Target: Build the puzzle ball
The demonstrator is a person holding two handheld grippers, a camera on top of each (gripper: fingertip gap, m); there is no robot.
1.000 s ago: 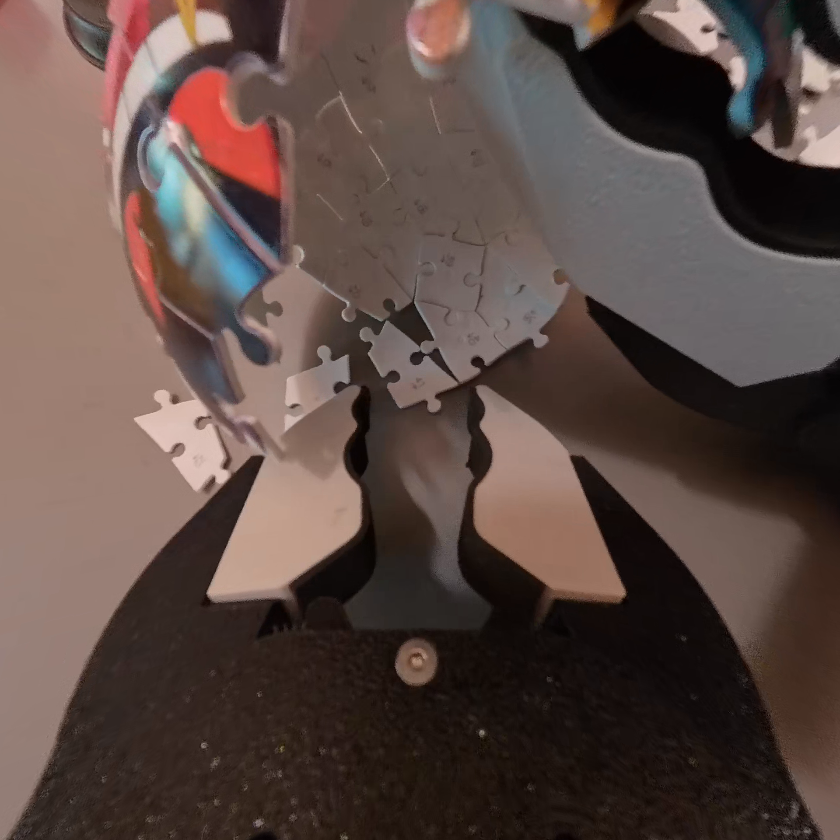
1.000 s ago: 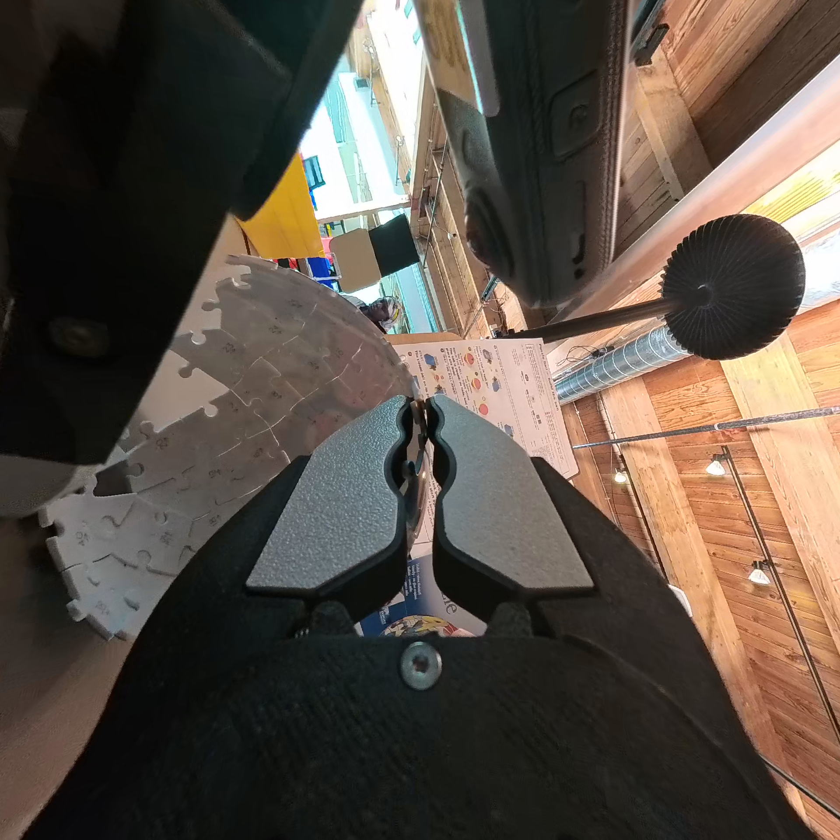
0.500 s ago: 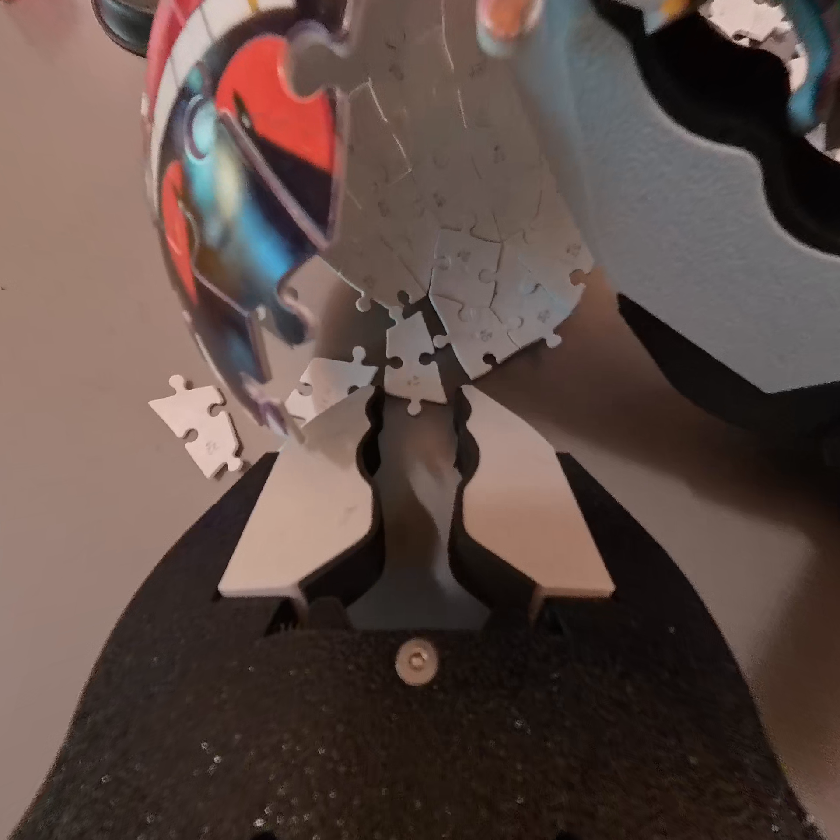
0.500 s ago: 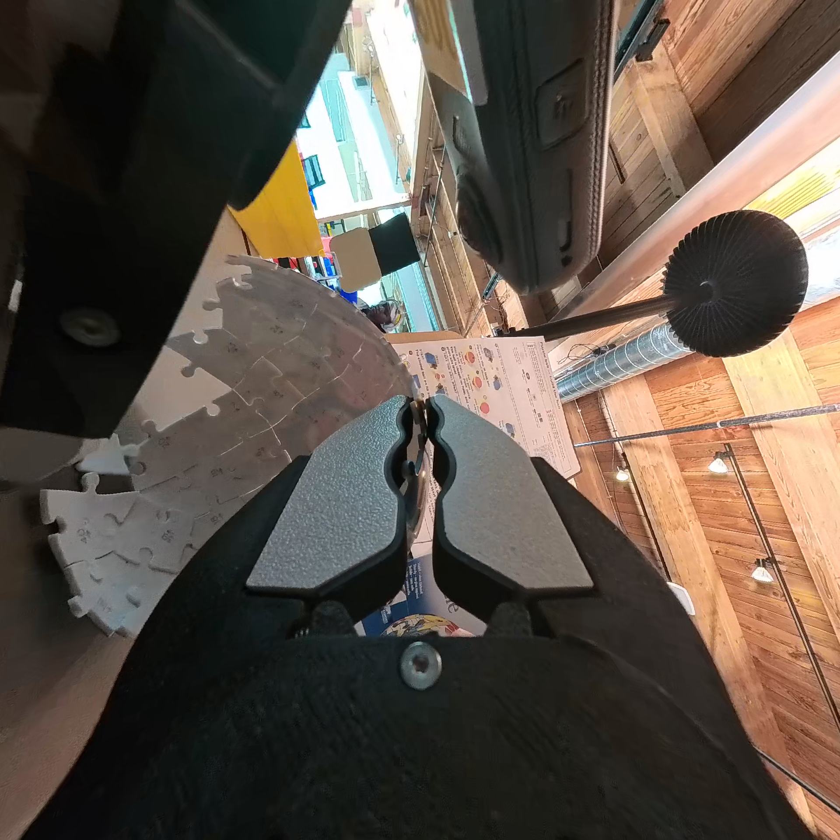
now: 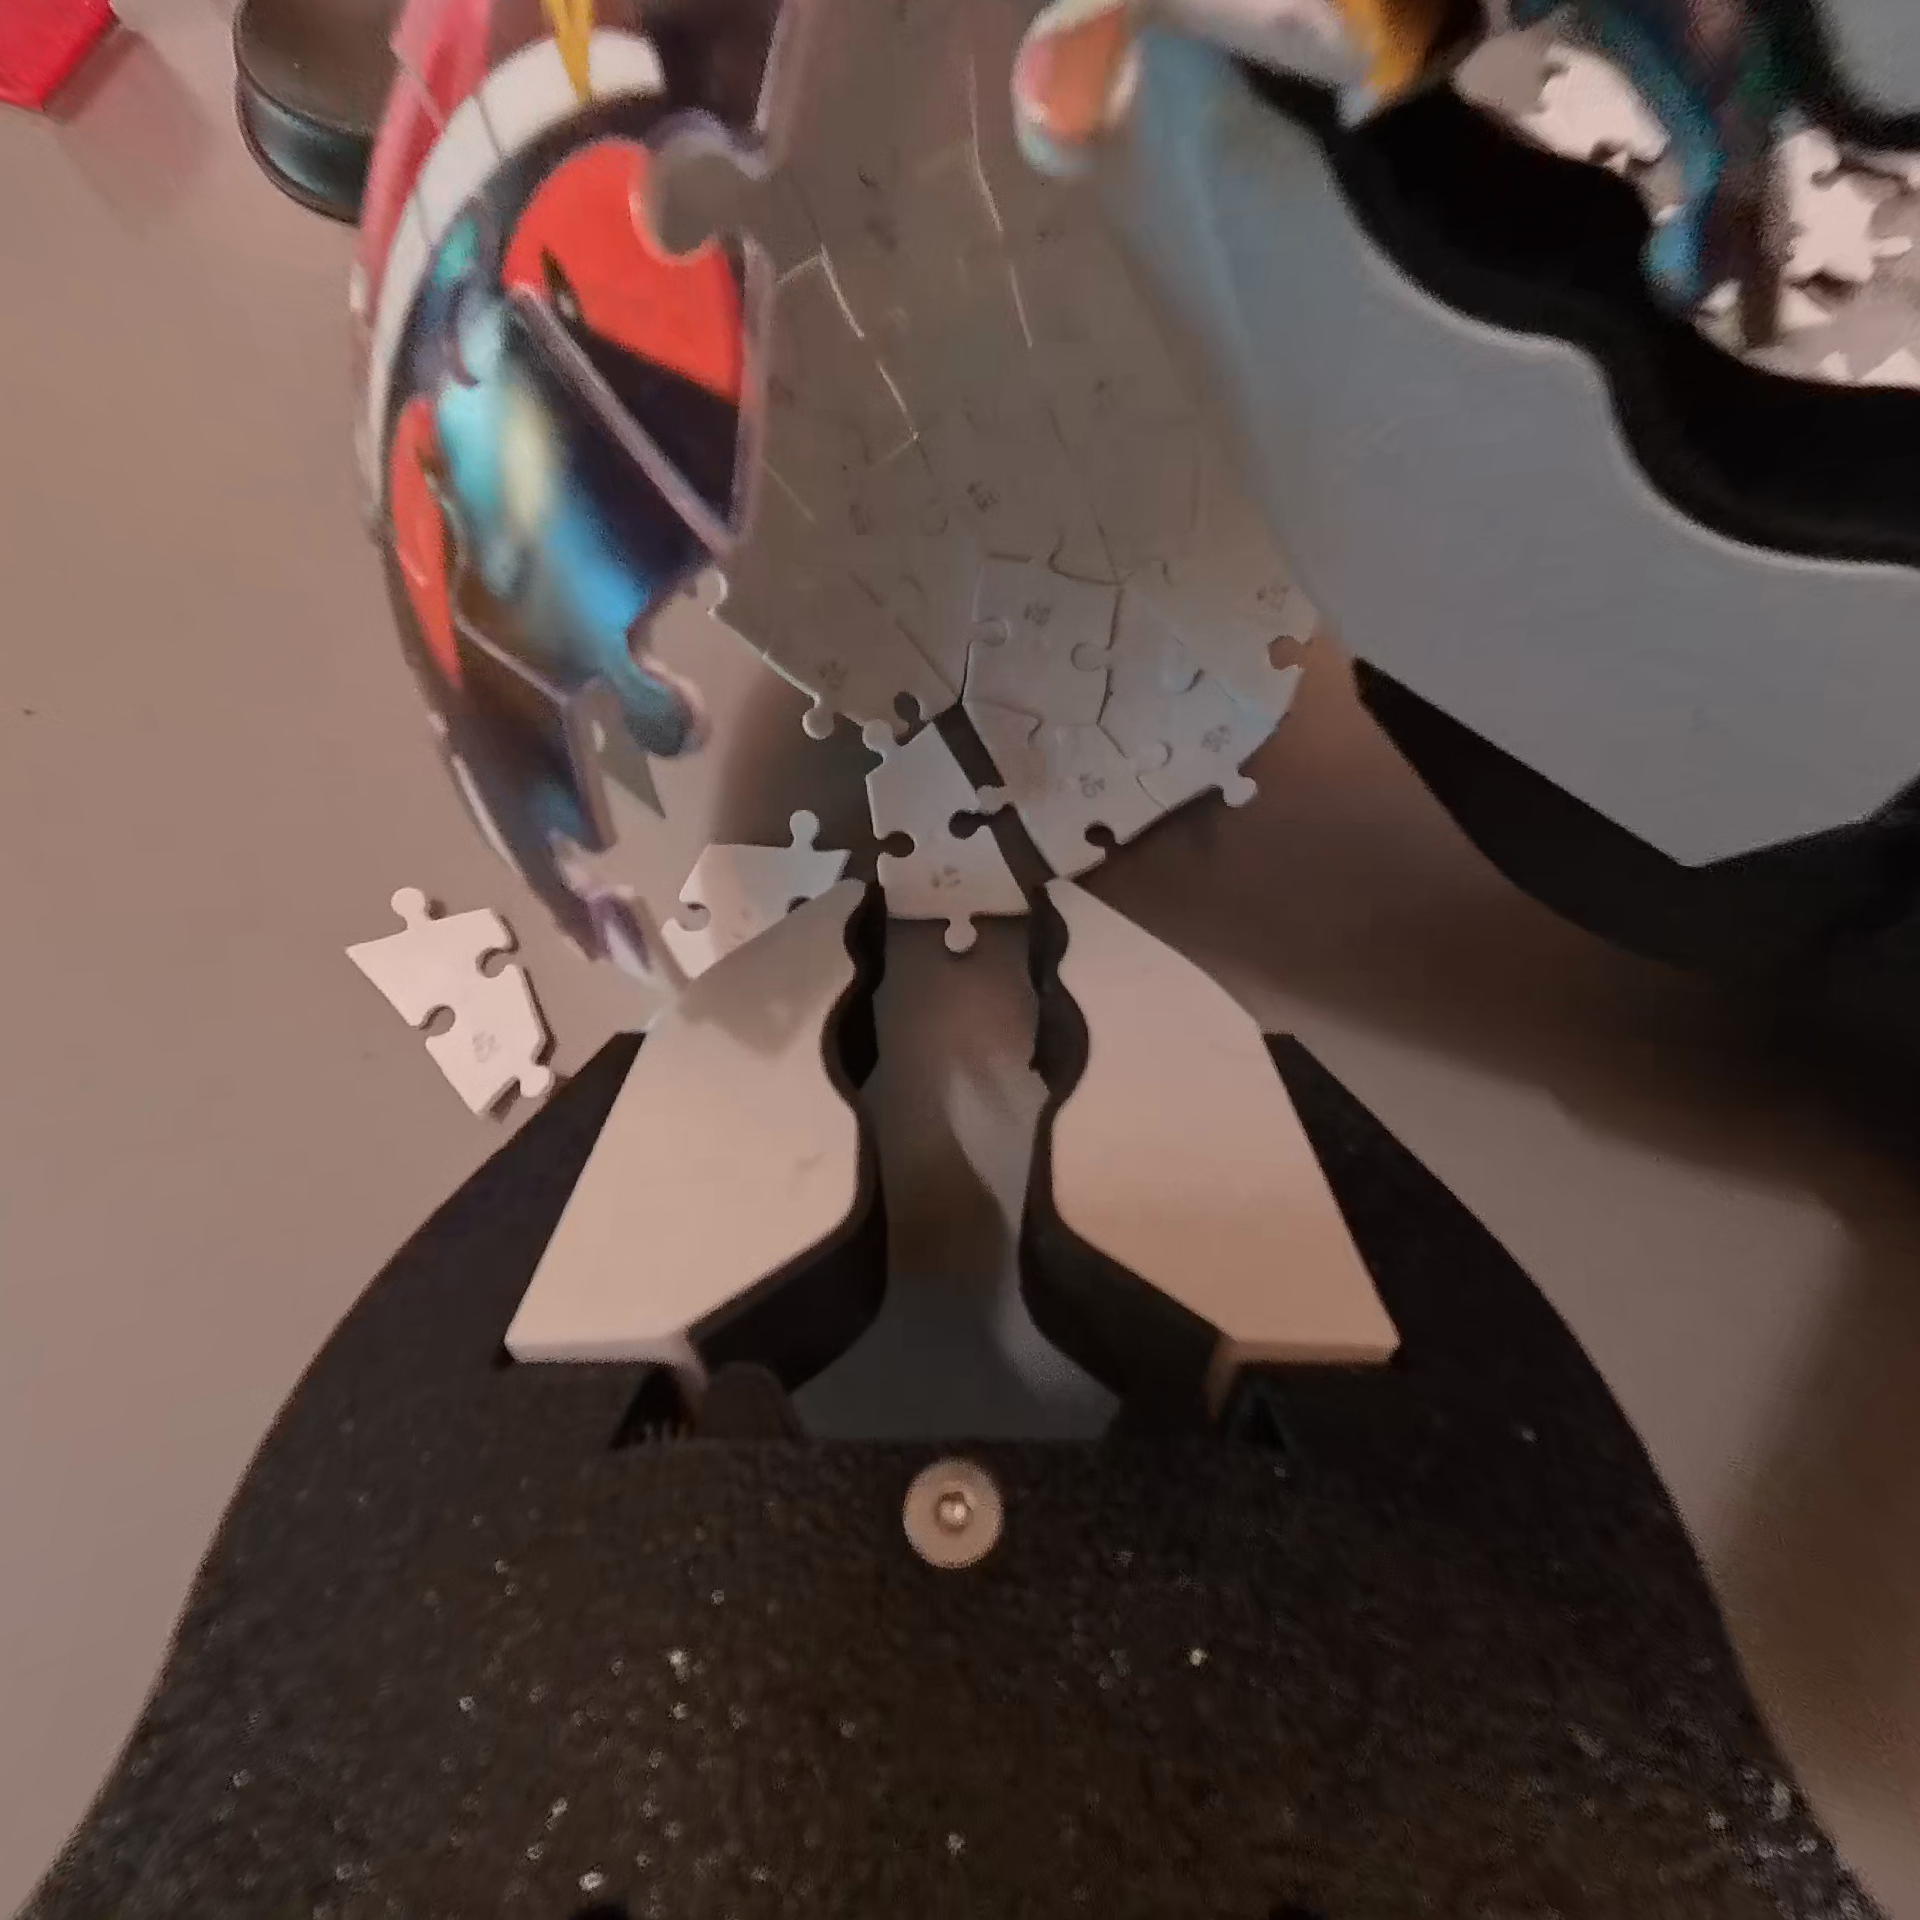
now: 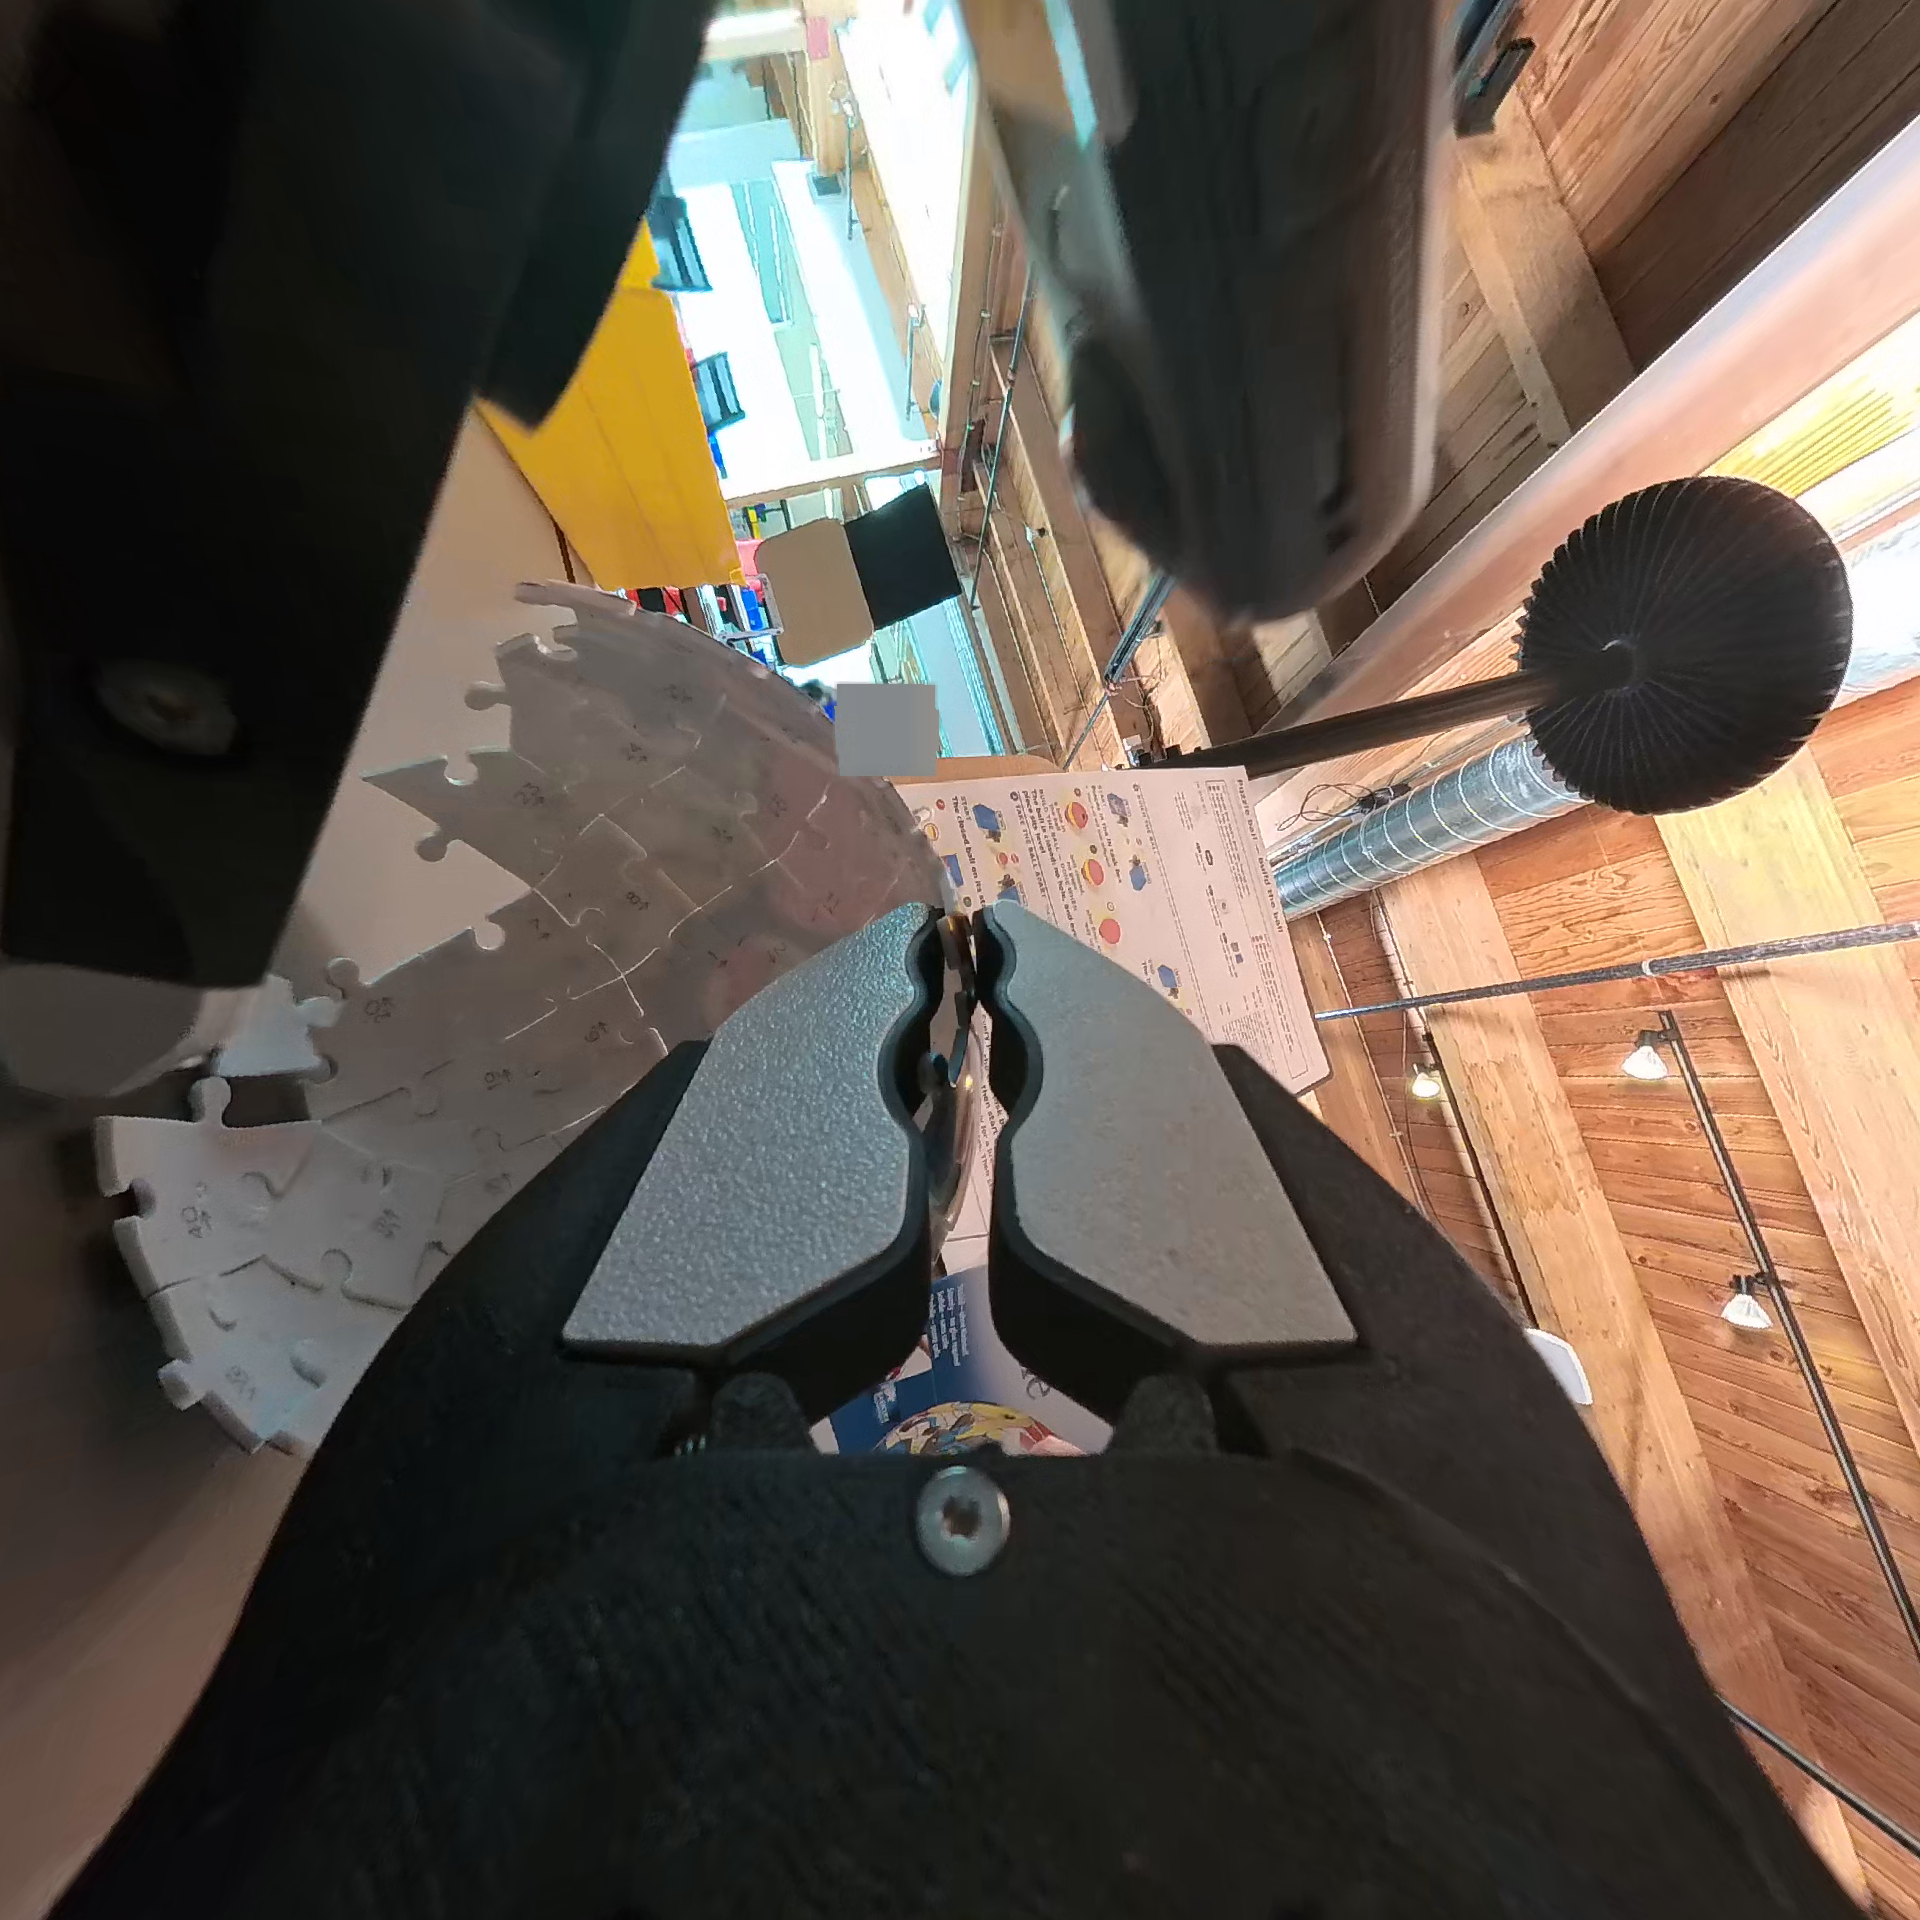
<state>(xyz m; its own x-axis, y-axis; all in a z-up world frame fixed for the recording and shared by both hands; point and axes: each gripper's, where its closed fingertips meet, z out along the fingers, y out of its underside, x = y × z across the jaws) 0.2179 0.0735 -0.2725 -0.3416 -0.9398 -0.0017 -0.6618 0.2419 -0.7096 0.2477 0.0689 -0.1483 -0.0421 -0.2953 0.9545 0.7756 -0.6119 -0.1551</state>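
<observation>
The partly built puzzle ball (image 5: 997, 436) is an open shell, grey inside, with a red and blue printed outside (image 5: 520, 468). My right gripper (image 6: 964, 935) is shut on the shell's rim; the grey inside (image 6: 623, 883) shows to its left. Its big grey finger (image 5: 1455, 499) crosses the left wrist view. My left gripper (image 5: 951, 914) holds a grey puzzle piece (image 5: 930, 831) between its tips, pressed against a notch in the shell's lower rim. The same piece (image 6: 272, 1039) shows in the right wrist view, at the left gripper's tip.
Two loose grey pieces (image 5: 457, 997) (image 5: 748, 883) lie on the beige table (image 5: 156, 675) just left of my left fingers. A dark round base (image 5: 301, 135) stands behind the ball. More pieces (image 5: 1849, 208) lie at the back right. An instruction sheet (image 6: 1143, 883) stands beyond the right gripper. The gap from one gripper's tips to the other's is roughly 12 cm.
My left gripper's jaws have narrowed around the grey piece and brought it up against the shell's lower rim. The right gripper has stayed shut on the rim.
</observation>
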